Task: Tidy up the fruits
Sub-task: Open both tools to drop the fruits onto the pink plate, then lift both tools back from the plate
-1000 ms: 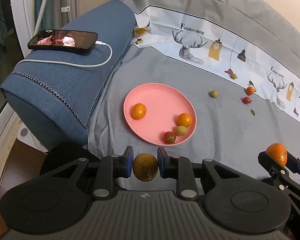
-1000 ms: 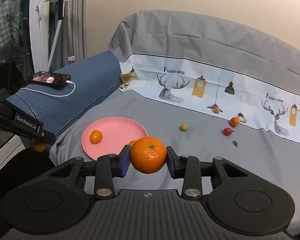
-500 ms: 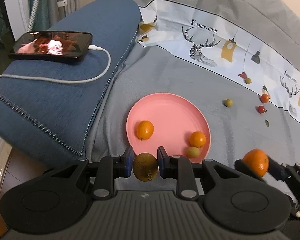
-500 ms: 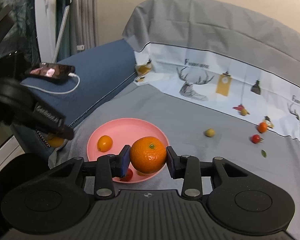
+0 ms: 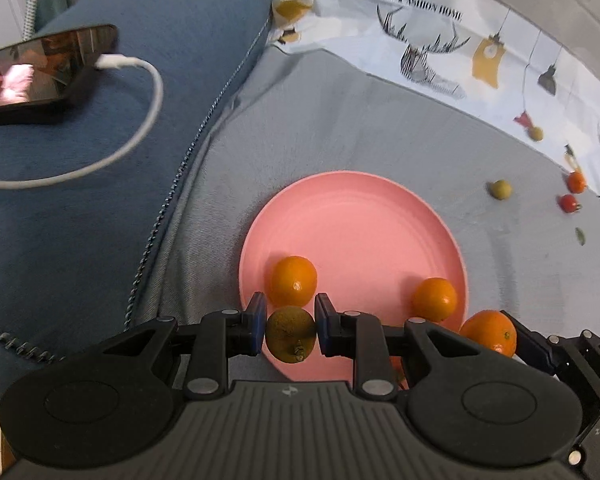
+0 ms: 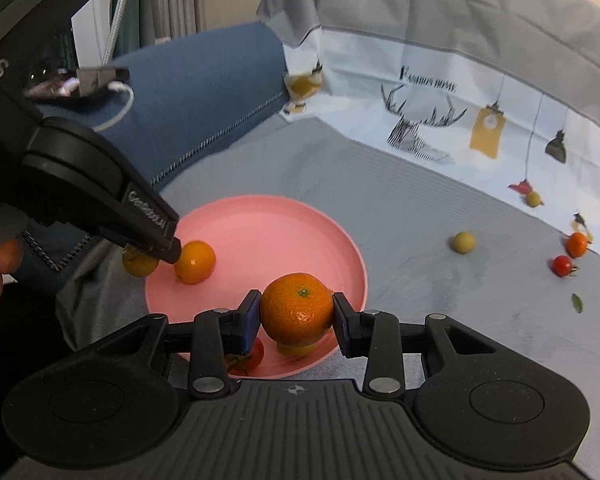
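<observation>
A grey bedsheet (image 5: 340,120) is covering the bed, with a blue cushion (image 5: 80,208) lying along its left side and carrying a phone (image 5: 40,64) on a white charging cable (image 5: 140,128). On the sheet, a pink plate (image 5: 352,224) is serving as the collecting spot for the fruit. The left tool (image 5: 290,330) is pinching a dull yellow-green fruit (image 5: 290,340) between its blue pads and is hanging over the plate's near left rim. The right tool (image 6: 296,322) is gripping a mandarin (image 6: 296,306) with both pads pressed on its sides, above the plate's near edge. Judging by what is lying there, the sorting is sitting at roughly the halfway mark: the plate is already holding a small orange (image 5: 293,281) close to the left tool, a second orange (image 5: 435,299) near the right rim, a red tomato (image 6: 252,356) and a yellowish fruit (image 6: 292,349), both half hidden under the right tool. The two carried pieces are awaiting release onto the plate. Four pieces are lying loose on the sheet, well apart from the plate: a pale green fruit (image 5: 500,189), a small orange fruit (image 5: 576,181), a cherry tomato (image 5: 569,203) and a yellowish fruit (image 5: 535,133) by the printed border. A tiny green leaf (image 5: 580,237) is lying near them.
</observation>
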`<state>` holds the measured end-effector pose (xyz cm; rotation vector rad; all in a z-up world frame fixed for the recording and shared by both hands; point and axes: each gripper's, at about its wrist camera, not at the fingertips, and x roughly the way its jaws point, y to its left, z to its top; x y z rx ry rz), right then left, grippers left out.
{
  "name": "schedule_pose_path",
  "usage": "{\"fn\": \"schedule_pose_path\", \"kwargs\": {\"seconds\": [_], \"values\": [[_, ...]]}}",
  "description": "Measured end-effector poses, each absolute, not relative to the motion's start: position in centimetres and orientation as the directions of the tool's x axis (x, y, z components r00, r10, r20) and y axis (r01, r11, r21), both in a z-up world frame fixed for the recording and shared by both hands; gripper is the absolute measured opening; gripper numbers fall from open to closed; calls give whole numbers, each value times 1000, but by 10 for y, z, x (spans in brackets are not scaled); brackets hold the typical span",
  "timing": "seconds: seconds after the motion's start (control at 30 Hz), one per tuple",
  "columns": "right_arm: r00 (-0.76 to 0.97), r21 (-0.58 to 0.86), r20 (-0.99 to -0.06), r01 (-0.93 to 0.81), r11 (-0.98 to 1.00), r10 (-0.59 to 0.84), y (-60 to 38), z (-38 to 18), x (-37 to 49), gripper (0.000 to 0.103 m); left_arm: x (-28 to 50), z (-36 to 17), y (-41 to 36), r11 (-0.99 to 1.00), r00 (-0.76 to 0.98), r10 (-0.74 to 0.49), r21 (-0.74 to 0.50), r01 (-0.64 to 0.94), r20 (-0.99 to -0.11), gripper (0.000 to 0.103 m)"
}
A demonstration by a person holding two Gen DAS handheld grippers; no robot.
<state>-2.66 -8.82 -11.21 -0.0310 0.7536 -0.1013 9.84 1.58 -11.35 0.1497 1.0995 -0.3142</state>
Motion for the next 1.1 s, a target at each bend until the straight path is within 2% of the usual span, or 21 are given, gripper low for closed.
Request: {"fn": "schedule_pose_path", "kwargs": {"seconds": [0.27, 0.33, 0.37, 0.4, 0.43, 0.47, 0.57, 0.8, 0.97, 1.1], "values": [[699, -70, -712, 36, 997, -75, -88, -132, -3, 40, 121, -134, 1, 935, 410, -153, 3, 355, -899, 29], [701, -59, -711, 17, 998, -54, -88, -133, 2, 42, 124, -133, 0, 929, 415, -169, -3, 370, -894, 48], [709, -51, -704, 10, 999, -43, -88, -132, 3, 55, 125, -129, 0, 927, 428, -179, -7, 374, -886, 79], [715, -53, -697, 8, 999, -43, -89, -130, 5, 63, 124, -124, 2, 930, 453, -181, -3, 367, -873, 102], [724, -61, -688, 10, 998, -49, -90, -128, 4, 75, 121, -119, 3, 935, 487, -183, 3, 355, -854, 102], [733, -68, -678, 12, 998, -55, -89, -125, 3, 81, 118, -114, 5, 937, 513, -189, 4, 350, -837, 103], [737, -70, -673, 24, 997, -65, -87, -118, -4, 87, 110, -104, 7, 926, 514, -203, 7, 377, -833, 103], [719, -22, -689, 108, 994, -94, -91, -98, -44, 93, 70, -83, 25, 932, 514, -187, 14, 362, -837, 103], [726, 22, -682, 151, 988, -95, -88, -78, -77, 97, 28, -71, 44, 940, 533, -134, 62, 334, -836, 103], [749, -20, -648, 165, 986, -139, -80, -62, -103, 98, 0, -64, 58, 948, 545, -107, 80, 309, -832, 103]]}}
